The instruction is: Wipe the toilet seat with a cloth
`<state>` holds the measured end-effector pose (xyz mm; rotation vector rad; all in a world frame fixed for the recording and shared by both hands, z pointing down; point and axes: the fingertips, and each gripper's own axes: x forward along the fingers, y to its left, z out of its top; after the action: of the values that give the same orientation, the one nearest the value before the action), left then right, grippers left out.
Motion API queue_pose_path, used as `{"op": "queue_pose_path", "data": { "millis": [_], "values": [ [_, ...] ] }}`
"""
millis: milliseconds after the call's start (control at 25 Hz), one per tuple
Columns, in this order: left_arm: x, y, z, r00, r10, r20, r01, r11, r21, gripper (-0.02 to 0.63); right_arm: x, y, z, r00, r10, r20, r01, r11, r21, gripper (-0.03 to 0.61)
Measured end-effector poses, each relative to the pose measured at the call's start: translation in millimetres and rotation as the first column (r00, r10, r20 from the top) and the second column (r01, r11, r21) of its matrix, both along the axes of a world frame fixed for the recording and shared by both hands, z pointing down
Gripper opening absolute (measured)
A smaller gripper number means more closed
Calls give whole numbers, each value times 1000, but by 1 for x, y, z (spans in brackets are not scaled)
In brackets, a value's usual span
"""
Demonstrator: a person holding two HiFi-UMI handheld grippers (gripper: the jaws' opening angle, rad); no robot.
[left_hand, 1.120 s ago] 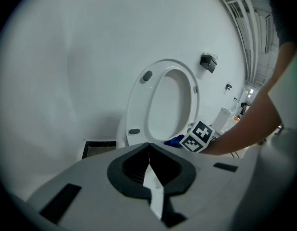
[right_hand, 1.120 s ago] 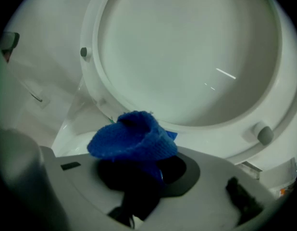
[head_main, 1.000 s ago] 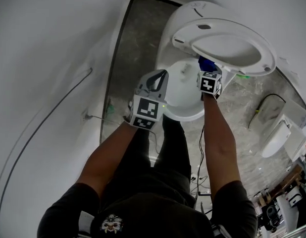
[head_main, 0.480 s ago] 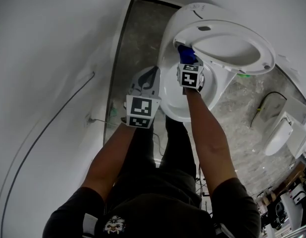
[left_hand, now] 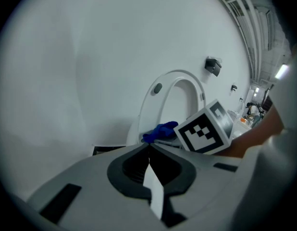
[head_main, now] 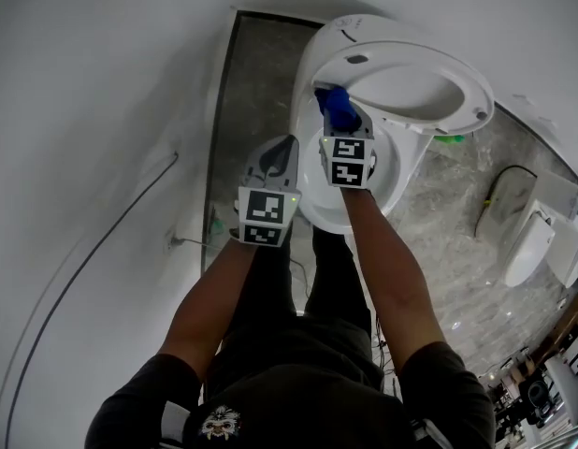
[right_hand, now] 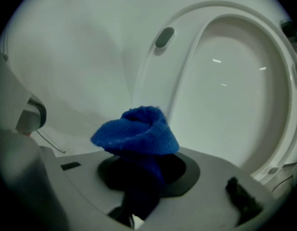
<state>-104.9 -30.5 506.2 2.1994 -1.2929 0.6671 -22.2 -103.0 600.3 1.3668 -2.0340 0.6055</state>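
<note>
The floor [head_main: 252, 82] is grey, mottled stone, and the white toilet [head_main: 359, 26] stands on it against the wall, with a narrow strip of floor showing to its left. To its right a small green thing [head_main: 448, 139] lies just beside the base, a black cable [head_main: 499, 183] loops farther out, and a white fixture [head_main: 521, 251] stands well apart. Thin wires [head_main: 382, 340] trail nearer the person — the clutter in the far right corner is too small to tell.

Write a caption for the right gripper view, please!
Right gripper holds a blue cloth in front of the raised toilet seat.
</note>
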Motion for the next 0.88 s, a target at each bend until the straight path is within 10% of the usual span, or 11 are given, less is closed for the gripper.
{"op": "queue_pose_path", "data": {
  "millis": [880],
  "values": [
    [29,-24,-62,996,82,36,-85,992,93,11,51,-32,-176,978,172,115,-199,935,295,98]
  ]
}}
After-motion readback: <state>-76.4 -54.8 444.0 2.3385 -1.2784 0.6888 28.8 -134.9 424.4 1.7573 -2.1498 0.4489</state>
